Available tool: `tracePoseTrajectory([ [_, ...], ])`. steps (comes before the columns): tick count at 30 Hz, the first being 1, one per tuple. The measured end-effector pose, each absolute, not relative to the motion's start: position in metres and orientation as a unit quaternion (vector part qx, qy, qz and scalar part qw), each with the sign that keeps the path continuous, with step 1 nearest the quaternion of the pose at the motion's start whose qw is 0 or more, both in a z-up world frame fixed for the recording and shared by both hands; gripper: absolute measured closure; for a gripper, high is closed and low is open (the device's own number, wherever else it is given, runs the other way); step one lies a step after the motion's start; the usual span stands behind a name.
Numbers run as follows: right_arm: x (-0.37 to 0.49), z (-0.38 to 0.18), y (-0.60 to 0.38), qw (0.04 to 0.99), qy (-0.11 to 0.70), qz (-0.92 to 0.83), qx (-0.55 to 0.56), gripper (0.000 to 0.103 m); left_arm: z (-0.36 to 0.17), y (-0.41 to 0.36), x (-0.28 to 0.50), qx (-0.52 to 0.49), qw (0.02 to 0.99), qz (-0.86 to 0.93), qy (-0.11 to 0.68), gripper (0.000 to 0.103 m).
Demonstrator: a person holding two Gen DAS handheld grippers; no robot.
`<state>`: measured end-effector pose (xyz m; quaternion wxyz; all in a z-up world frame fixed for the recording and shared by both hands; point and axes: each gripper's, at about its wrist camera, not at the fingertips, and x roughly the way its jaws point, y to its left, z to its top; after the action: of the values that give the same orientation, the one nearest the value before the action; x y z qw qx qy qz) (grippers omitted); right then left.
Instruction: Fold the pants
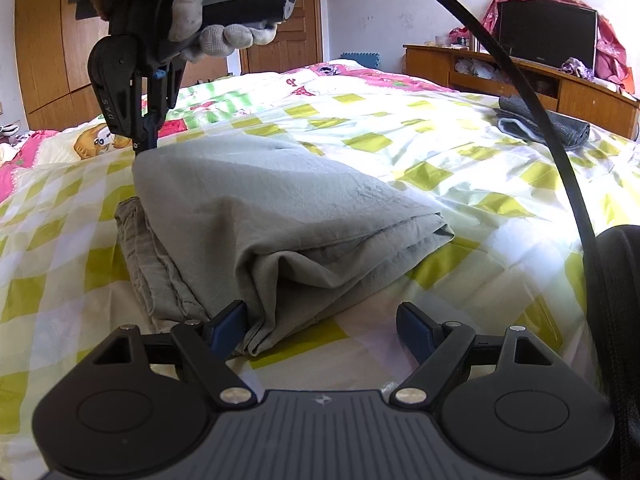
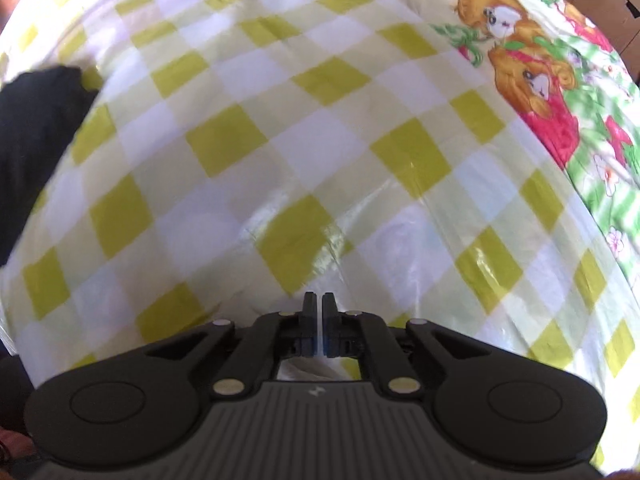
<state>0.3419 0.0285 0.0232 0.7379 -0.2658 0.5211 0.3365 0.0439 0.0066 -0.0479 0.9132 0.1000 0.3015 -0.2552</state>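
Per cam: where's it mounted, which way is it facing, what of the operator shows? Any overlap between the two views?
Left wrist: sits on the left gripper, looking low across the bed at the folded grey-green pants; shows its open blue-padded fingers, plus the right gripper held by a gloved hand.
Right wrist: sits on the right gripper, looking down at bedding; shows only its own nearly closed fingers.
Shared: the yellow-checked cartoon-print bedsheet.

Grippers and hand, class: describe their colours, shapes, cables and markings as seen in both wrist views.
Left gripper: black linkage arms, silver rivets, blue pads, ribbed grey body bearing a small logo, two round black side discs. Right gripper matches that build. A grey-white knit glove wraps its grey handle. A thick black cable arcs overhead.
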Motion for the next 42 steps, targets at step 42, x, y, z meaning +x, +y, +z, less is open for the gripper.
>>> tracePoseTrajectory([
  [42, 0.315, -0.024, -0.185, 0.85, 0.439, 0.251, -0.148, 0.098, -0.057, -0.123, 0.063, 0.298, 0.862, -0.316, 0.259, 0.046],
])
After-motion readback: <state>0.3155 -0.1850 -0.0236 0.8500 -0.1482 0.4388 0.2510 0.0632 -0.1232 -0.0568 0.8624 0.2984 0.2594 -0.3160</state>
